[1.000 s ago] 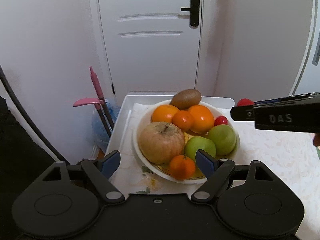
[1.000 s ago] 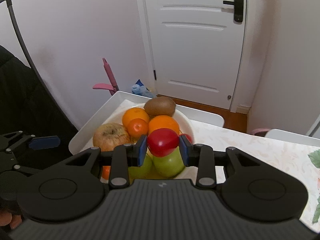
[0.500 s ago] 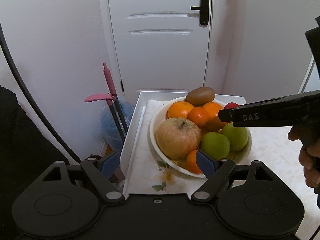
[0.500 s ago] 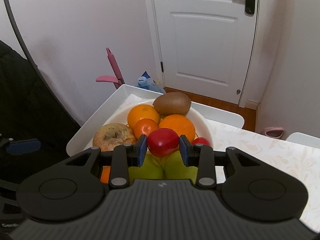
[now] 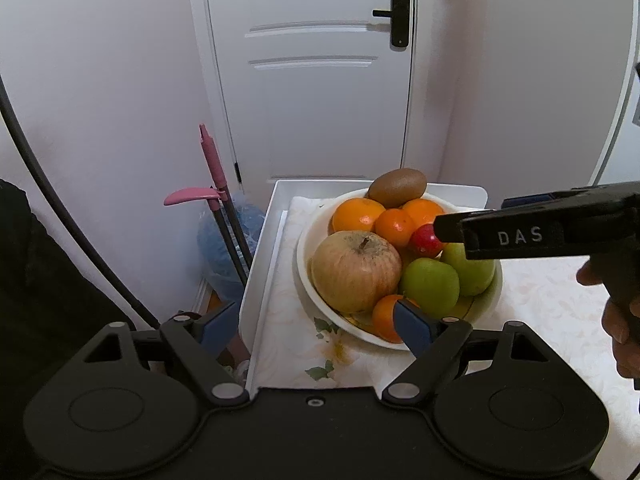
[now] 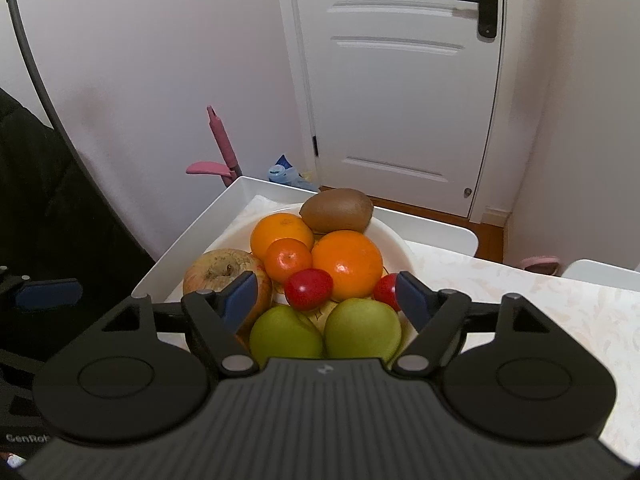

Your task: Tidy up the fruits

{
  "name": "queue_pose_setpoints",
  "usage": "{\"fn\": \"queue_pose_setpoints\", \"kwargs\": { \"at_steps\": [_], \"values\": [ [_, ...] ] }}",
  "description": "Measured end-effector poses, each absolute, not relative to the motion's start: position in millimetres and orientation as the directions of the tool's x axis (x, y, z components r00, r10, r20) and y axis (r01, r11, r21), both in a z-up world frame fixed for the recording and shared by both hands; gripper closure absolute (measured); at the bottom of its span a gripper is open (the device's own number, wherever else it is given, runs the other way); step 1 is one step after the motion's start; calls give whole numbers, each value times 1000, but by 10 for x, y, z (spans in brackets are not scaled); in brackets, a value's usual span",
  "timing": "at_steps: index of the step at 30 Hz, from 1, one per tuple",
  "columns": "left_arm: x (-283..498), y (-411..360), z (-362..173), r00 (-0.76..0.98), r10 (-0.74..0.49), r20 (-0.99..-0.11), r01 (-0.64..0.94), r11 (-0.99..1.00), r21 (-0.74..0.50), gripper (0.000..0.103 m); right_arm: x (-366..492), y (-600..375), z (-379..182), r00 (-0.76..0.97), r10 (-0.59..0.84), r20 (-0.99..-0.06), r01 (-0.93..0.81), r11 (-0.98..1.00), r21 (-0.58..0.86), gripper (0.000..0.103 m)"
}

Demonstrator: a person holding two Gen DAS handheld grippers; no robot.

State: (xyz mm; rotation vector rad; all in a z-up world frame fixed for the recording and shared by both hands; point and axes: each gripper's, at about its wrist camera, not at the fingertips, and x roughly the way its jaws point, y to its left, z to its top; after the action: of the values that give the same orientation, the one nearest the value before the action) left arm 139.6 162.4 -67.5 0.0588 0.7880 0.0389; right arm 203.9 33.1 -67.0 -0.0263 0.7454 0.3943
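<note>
A white bowl point(image 5: 308, 280) point(image 6: 400, 240) on the table holds a kiwi point(image 6: 337, 210), oranges point(image 6: 347, 265), a mandarin point(image 6: 288, 260), a large apple point(image 5: 356, 270), two green apples point(image 6: 362, 330) and two small red fruits. My right gripper point(image 6: 327, 294) is open just above the bowl; one red fruit point(image 6: 309, 289) point(image 5: 425, 240) lies in the bowl between its fingers. The other red fruit point(image 6: 385, 290) is by the right finger. My left gripper point(image 5: 316, 322) is open and empty at the bowl's near left rim.
The bowl stands on a flowered cloth point(image 5: 540, 300) at the table's left end, inside a white raised edge point(image 5: 260, 264). Pink-handled tools point(image 5: 214, 184) and a blue bag point(image 5: 224, 248) stand on the floor to the left. A white door point(image 5: 316, 72) is behind.
My right gripper opened and let go of the red fruit, which now rests in the bowl. The left gripper drew back to the left.
</note>
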Motion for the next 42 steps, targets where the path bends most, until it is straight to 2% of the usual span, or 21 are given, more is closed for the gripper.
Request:
{"fn": "queue_pose_setpoints", "kwargs": {
  "at_steps": [15, 17, 18, 22, 25, 29, 35, 42],
  "values": [
    [1008, 1187, -46, 784, 34, -620, -2, 999, 51, 13, 1318, -340, 152, 757, 292, -584, -292, 951, 97, 12],
    [926, 1090, 78, 799, 24, -600, 7, 999, 50, 11, 1170, -517, 291, 773, 270, -574, -262, 960, 97, 10],
    [879, 1033, 143, 807, 19, -590, 14, 999, 51, 10, 1100, -603, 346, 781, 258, -569, -247, 964, 97, 5],
    [722, 839, 346, 831, -2, -557, 34, 998, 47, 10, 802, -931, 530, 803, 204, -560, -191, 978, 82, 4],
    [621, 713, 454, 843, -20, -537, 45, 998, 33, 6, 601, -1125, 601, 812, 165, -559, -154, 986, 66, 0],
    [495, 581, 528, 861, -30, -507, 50, 998, 27, 0, 361, -1315, 643, 831, 104, -546, -99, 994, 40, 0],
    [381, 418, 528, 864, -26, -503, 52, 998, 37, 0, 176, -1443, 602, 826, 36, -562, -43, 999, 0, 0],
    [297, 334, 463, 861, -18, -507, 53, 997, 55, 0, 64, -1534, 541, 818, 26, -574, -20, 1000, 17, 0]
  ]
}}
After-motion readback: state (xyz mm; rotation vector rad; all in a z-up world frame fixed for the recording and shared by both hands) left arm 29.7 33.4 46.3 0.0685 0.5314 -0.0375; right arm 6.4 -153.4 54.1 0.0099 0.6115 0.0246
